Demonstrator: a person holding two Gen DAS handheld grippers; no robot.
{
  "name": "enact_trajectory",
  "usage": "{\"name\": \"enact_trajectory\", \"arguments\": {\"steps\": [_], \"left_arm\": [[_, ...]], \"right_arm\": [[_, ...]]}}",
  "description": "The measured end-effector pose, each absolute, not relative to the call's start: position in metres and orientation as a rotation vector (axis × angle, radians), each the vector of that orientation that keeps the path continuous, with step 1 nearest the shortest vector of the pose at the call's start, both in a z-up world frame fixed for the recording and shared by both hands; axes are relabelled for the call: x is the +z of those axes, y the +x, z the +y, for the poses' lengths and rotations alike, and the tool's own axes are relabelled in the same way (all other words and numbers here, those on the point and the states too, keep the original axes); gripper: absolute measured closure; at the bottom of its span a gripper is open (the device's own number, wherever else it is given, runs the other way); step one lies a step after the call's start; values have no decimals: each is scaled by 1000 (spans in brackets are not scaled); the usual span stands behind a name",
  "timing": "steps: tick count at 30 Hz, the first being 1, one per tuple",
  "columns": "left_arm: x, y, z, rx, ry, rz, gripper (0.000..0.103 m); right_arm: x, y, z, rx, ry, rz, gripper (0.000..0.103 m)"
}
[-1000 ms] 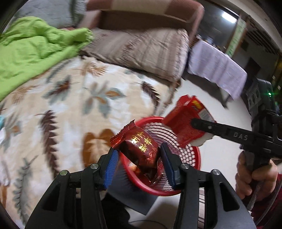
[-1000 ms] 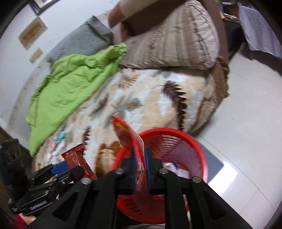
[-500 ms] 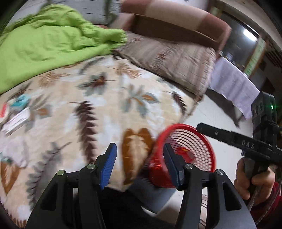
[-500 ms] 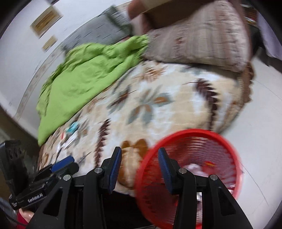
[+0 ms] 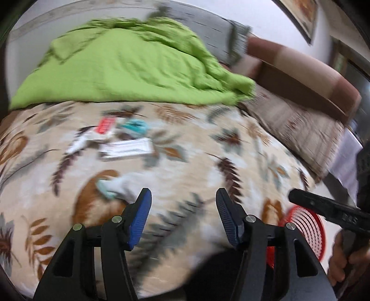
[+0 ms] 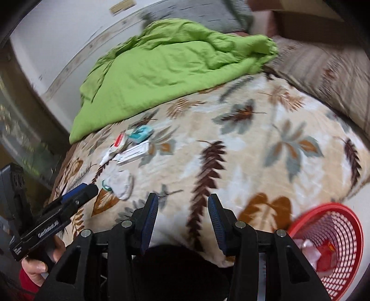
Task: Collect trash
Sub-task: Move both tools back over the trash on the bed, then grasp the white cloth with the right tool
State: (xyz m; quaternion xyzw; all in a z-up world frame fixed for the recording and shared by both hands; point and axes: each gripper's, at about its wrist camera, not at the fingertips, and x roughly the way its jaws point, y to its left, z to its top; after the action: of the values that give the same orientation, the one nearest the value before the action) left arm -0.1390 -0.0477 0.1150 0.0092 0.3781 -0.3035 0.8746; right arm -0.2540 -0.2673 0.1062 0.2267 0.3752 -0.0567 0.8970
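My left gripper (image 5: 183, 209) is open and empty above the leaf-patterned blanket (image 5: 208, 162). My right gripper (image 6: 182, 211) is open and empty too. A crumpled white and teal wrapper (image 5: 118, 185) lies just beyond the left fingers; it also shows in the right wrist view (image 6: 120, 183). Farther back lie a white packet (image 5: 127, 149), a red and white wrapper (image 5: 105, 127) and a teal wrapper (image 5: 135, 126). The red mesh basket (image 6: 335, 254) stands on the floor at the bed's edge and holds red and white trash (image 6: 323, 254). The left wrist view is blurred.
A green quilt (image 5: 120, 67) covers the far part of the bed. Brown striped pillows (image 5: 300, 132) and a brown headboard (image 5: 300, 76) are at the right. A grey pillow (image 6: 203, 16) lies behind the quilt. The white wall runs along the back.
Both grippers let go of their wrappers over the basket, opened, and swung left over the bed. The scattered trash on the blanket is now ahead of them.
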Motion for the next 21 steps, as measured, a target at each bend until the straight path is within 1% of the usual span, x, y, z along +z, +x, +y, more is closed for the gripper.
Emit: {"name": "enact_trajectory", "arguments": {"steps": [6,8,10,14,21], "left_arm": [[106,-108,-10,-494,-45,769,45],[102,-97,-2,-462,-64,768,42],[98,-87,1,-440,-49,772,36],[86,-74,13,-430,-69,777,34],[75,-63,22,-433,-98,773,34]], "right_arm": [[109,-211,-229,-113,405,802,54],[105,-195,-219,-117,417,818,54],[99,-182,-212,-134,425,831,54],[90,-161,-202,-155,430,867,54],[76,-131,-205,-207,465,907,54]]}}
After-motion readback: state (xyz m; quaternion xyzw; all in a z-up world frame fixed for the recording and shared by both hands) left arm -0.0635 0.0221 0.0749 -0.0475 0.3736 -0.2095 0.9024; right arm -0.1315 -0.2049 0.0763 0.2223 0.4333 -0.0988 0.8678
